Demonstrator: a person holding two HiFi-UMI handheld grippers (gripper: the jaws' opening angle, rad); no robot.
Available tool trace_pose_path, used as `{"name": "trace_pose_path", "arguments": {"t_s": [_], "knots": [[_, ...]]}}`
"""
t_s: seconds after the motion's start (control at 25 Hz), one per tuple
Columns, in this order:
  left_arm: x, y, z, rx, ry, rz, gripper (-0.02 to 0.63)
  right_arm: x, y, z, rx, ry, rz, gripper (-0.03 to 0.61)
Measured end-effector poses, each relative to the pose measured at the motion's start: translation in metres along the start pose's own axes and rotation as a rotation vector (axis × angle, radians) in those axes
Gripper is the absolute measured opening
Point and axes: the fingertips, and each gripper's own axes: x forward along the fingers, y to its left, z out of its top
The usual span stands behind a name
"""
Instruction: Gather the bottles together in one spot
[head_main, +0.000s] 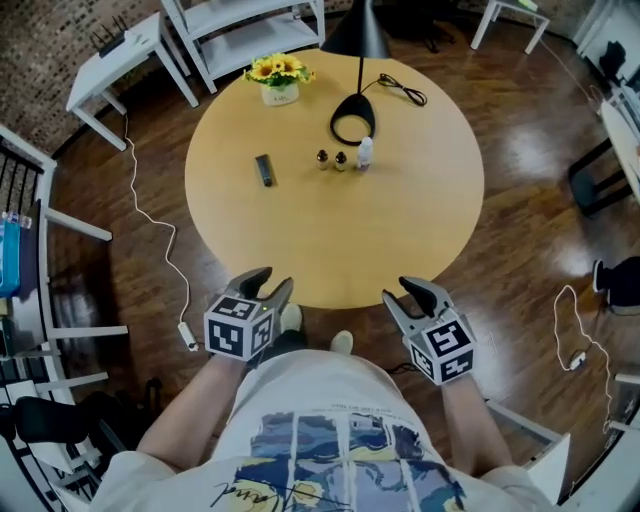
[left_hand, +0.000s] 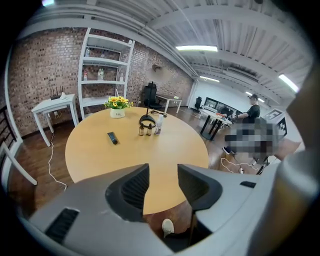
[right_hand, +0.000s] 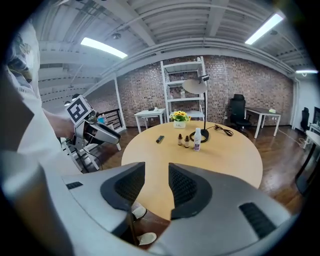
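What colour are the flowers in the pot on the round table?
Yellow flowers, with green leaves; the head view shows them best.

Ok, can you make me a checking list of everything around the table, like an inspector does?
Surface: round wooden table, things only on its far half.
Job's things: brown bottle, second brown bottle and white bottle in a close row beside the lamp's base.
Clutter: black lamp, flower pot, small black bar.
Grippers: left tool and right tool open, empty, at the table's near edge.
Cables: lamp cord on the table; white cable on the floor.
Surroundings: white shelf, white side table, wooden floor.
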Motion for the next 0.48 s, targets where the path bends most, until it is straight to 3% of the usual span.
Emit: {"name": "trace_pose_path", "arguments": {"t_s": [0.2,0.48], "knots": [[0.009,0.023,0.002,-0.014,-0.007,0.044,0.210,-0.001,0.001,-0.003,0.008,0.003,0.004,0.175],[0.057,0.104,0.033,0.011,0.025,0.127,0.209,0.004,-0.006,-0.004,0.038,0.025,-0.052,0.175]]}}
